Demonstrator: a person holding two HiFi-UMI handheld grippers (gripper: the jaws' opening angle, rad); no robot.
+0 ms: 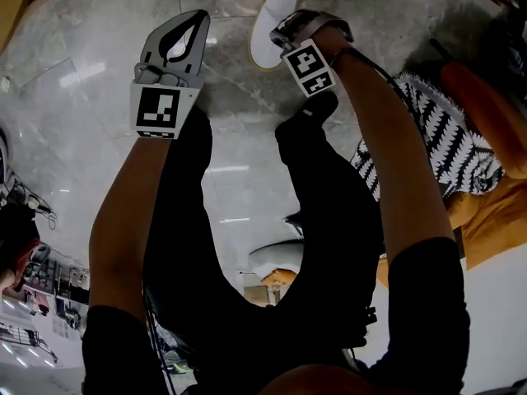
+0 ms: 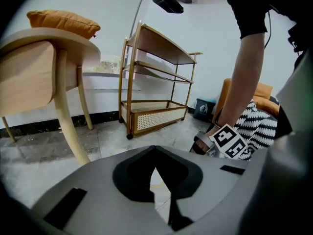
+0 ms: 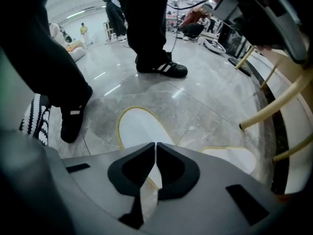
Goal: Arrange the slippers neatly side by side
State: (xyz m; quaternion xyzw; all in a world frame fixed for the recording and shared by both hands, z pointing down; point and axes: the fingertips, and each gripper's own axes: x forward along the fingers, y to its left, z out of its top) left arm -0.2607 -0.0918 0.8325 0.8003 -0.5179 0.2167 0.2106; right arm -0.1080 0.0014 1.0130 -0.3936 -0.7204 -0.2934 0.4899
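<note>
1. The grey marble floor (image 1: 74, 64) is taking up most of the room, shining under the ceiling lights.
2. A wooden table (image 2: 34, 72) is standing on curved legs by the white wall, and an orange cushion (image 2: 63, 21) is lying on top of it.
3. A wooden shelf rack (image 2: 156, 82) with a woven lower tier is standing against the same wall, to the right of the table in the left gripper view.
4. The person is bending over the floor in black trousers, and one black shoe (image 1: 317, 109) is showing just below the right gripper's marker cube.
5. A black-and-white striped cushion (image 1: 445, 138) is resting against an orange seat (image 1: 494, 122) at the person's right.
6. The left gripper (image 2: 155, 148) is hanging above the floor, off to the left of the slippers. Its jaws are pressing tip to tip with nothing between them.
7. The right gripper (image 3: 156, 146) is pointing steeply down. Its jaws are standing all but together, tips down on the white of the nearer slipper (image 3: 139, 129) — pinching it, as far as I can see.
8. That slipper, white with a yellow rim, is lying flat on the floor just ahead of the person's feet.
9. The other slipper (image 3: 237, 158) is lying beside it with a strip of bare floor between them, turned at a different angle.
</note>
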